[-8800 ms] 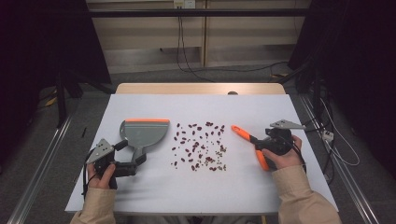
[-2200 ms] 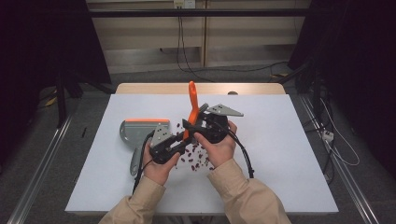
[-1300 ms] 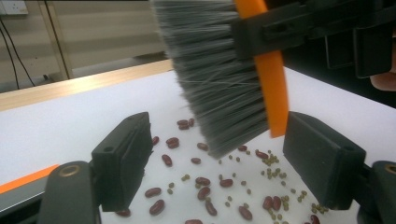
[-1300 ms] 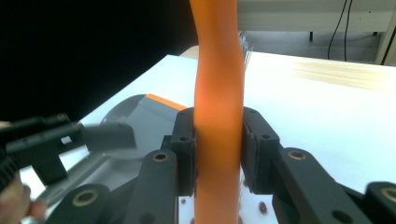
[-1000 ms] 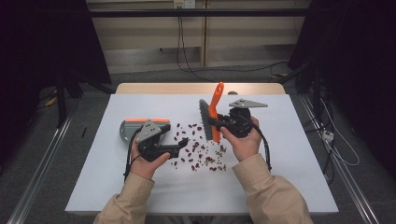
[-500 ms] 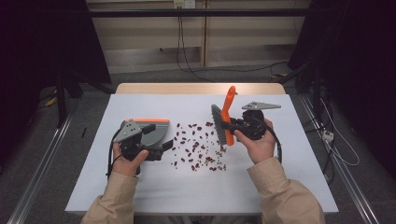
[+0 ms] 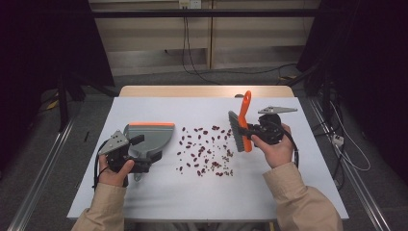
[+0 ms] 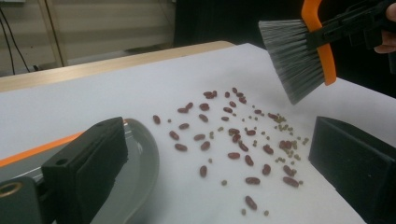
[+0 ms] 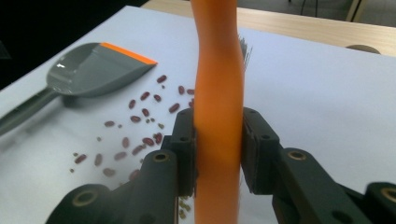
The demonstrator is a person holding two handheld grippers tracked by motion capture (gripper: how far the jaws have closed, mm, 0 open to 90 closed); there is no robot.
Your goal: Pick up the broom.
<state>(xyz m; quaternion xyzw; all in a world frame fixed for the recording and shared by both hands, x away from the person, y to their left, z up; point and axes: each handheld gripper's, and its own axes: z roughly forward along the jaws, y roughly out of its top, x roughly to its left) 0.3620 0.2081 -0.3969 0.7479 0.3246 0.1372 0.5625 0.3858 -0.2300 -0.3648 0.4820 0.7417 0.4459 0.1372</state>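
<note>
A grey dustpan (image 7: pixel 150 138) with an orange front edge lies on the white table (image 7: pixel 159 202) at the left. My left gripper (image 7: pixel 140 154) hovers at its handle end. Its jaws have just been opening and stand wide in the left gripper view (image 8: pixel 219 158), gripping nothing. Several red beans (image 7: pixel 204 150) and small green ones lie scattered mid-table. My right gripper (image 7: pixel 251 133) is shut on the orange handle (image 9: pixel 219 116) of a brush (image 7: pixel 239 126), held upright just right of the beans, with its grey bristles (image 8: pixel 292 60) above the table.
The table's wooden far edge (image 7: pixel 207 91) runs behind the white sheet. Cables hang at the back wall and beside the table's right edge. Bare white surface lies in front of the beans and at the far right.
My left gripper has moved left, away from the beans, to the dustpan's handle. My right gripper has carried the upright brush to the right, past the beans.
</note>
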